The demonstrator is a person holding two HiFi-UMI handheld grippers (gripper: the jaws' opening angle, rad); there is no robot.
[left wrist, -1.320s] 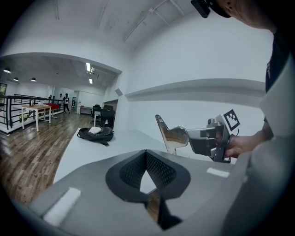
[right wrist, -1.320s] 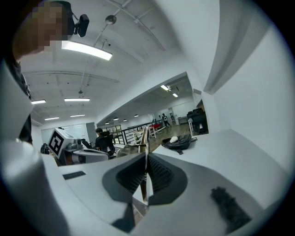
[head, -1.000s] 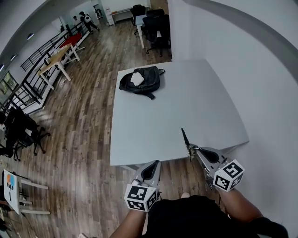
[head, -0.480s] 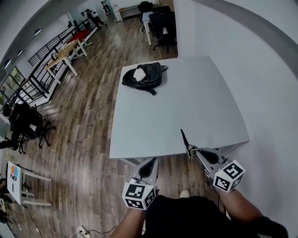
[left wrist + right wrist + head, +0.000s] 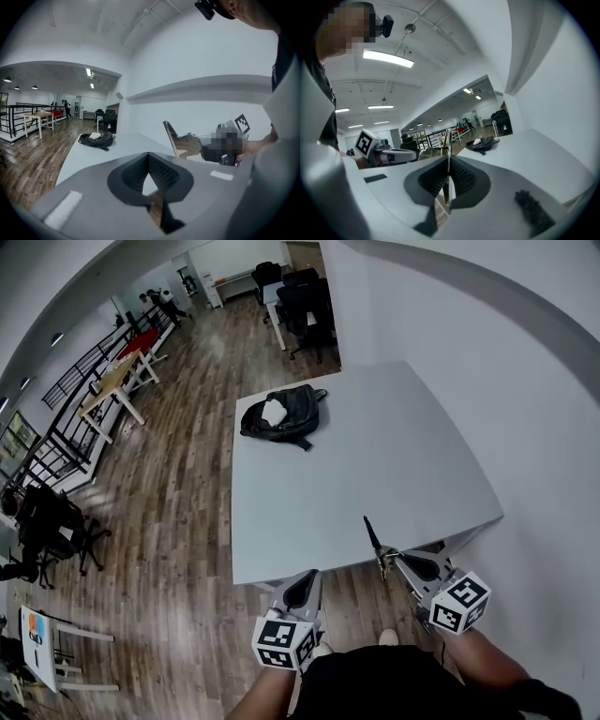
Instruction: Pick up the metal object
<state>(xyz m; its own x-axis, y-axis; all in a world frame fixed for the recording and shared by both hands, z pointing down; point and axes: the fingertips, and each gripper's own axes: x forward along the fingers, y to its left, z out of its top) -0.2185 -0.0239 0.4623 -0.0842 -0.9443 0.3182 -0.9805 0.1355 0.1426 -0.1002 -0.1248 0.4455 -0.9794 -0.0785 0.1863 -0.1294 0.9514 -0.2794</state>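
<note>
The metal object (image 5: 372,532) is a thin, dark strip pinched in the right gripper (image 5: 386,559), at the near right of the scene. It stands out past the fingertips and slants up and to the left, and in the head view its far end lies against the near edge of the table (image 5: 375,456). In the right gripper view the fingers (image 5: 459,177) are pressed onto the strip from both sides, with the strip edge-on between them. From the left gripper view it shows as a narrow, shiny, slightly curved blade.

The left gripper (image 5: 305,579) is held low at the near left, just short of the table's near edge and well apart from the right one. Its fingers (image 5: 165,174) meet at the tips with nothing between them.

The table is white, and a black backpack (image 5: 281,415) lies at its far left corner, with a white patch on top. The wooden floor (image 5: 169,512) lies to the left, with more tables and chairs far off, and a white wall runs along the right.
</note>
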